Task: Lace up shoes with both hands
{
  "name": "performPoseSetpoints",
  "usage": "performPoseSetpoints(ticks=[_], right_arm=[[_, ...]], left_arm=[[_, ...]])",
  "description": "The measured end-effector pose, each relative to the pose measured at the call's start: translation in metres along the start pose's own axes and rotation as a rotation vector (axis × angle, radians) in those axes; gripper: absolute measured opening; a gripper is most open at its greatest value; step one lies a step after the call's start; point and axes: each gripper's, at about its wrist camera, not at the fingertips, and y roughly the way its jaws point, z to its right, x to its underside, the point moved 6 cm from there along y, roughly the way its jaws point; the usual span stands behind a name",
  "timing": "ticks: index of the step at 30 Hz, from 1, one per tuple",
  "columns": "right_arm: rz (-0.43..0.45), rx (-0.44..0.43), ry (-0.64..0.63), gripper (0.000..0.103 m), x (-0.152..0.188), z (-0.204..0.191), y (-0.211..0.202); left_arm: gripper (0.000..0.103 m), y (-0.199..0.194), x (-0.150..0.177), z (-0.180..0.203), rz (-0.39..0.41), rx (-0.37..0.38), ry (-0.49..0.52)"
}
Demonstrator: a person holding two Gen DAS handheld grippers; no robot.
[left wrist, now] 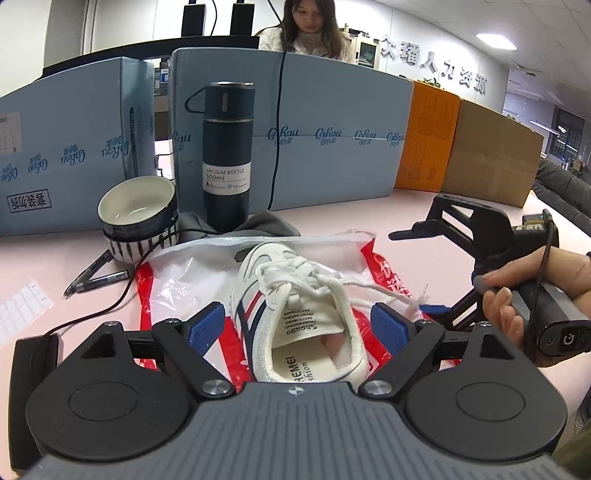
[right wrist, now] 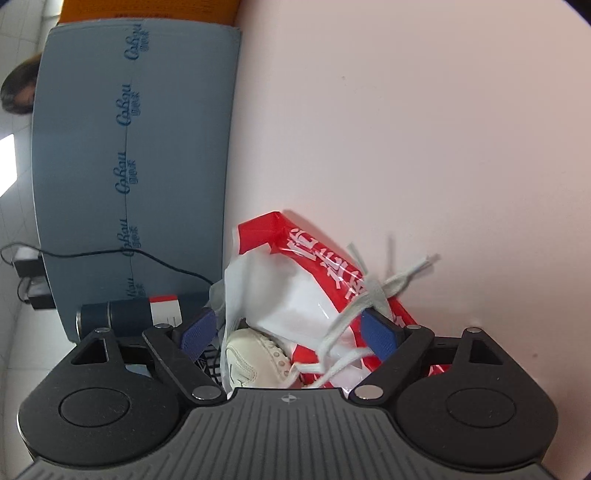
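Observation:
A white sneaker [left wrist: 295, 317] with red and navy stripes lies on a red and white plastic bag [left wrist: 177, 280], heel toward me. My left gripper [left wrist: 297, 326] is open, its blue pads either side of the shoe's heel and apart from it. A white lace [left wrist: 373, 288] trails right from the eyelets toward my right gripper [left wrist: 417, 271], held in a hand [left wrist: 517, 291]. In the right wrist view the right gripper [right wrist: 290, 334] is open. The loose lace [right wrist: 369, 299] hangs across its right finger, not pinched. The shoe's toe [right wrist: 255, 358] shows low between the fingers.
A dark vacuum bottle [left wrist: 229, 147], stacked bowls [left wrist: 136, 218], pens [left wrist: 99, 277], a grey cloth [left wrist: 266, 225] and a black cable [left wrist: 122, 299] crowd the back left. Blue boxes [left wrist: 332, 129], an orange box [left wrist: 428, 136] and a brown one [left wrist: 491, 155] wall the back; a person [left wrist: 314, 29] sits behind.

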Motion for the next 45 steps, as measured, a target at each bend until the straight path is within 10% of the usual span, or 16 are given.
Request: performPoseSetpoints(ticks=[2, 5, 7, 16, 22, 29, 35, 45], right_arm=[[0.008, -0.006, -0.022, 0.078, 0.002, -0.001, 0.000], [0.018, 0.007, -0.024, 0.018, 0.002, 0.010, 0.004], [0.023, 0.023, -0.032, 0.007, 0.001, 0.020, 0.009], [0.031, -0.155, -0.575, 0.005, 0.002, -0.072, 0.004], [-0.343, -0.245, -1.269, 0.005, 0.080, -0.145, 0.037], [-0.655, 0.001, -1.779, 0.007, 0.127, -0.140, 0.078], [-0.717, 0.069, -1.774, 0.028, 0.114, -0.146, 0.076], [-0.579, -0.032, -1.075, 0.046, 0.060, -0.128, 0.104]], left_arm=[[0.085, 0.000, 0.001, -0.002, -0.002, -0.009, -0.007], [0.085, 0.000, 0.001, -0.006, 0.000, -0.021, -0.020], [0.085, 0.002, 0.002, -0.009, -0.007, -0.025, -0.027], [0.085, 0.009, 0.002, -0.016, -0.017, -0.020, -0.024], [0.085, 0.019, 0.002, -0.015, -0.034, -0.011, -0.004], [0.085, 0.019, 0.007, -0.013, -0.044, -0.013, 0.003], [0.085, 0.018, 0.015, -0.022, -0.053, -0.048, -0.048], [0.085, 0.017, 0.021, -0.032, -0.058, -0.069, -0.109]])
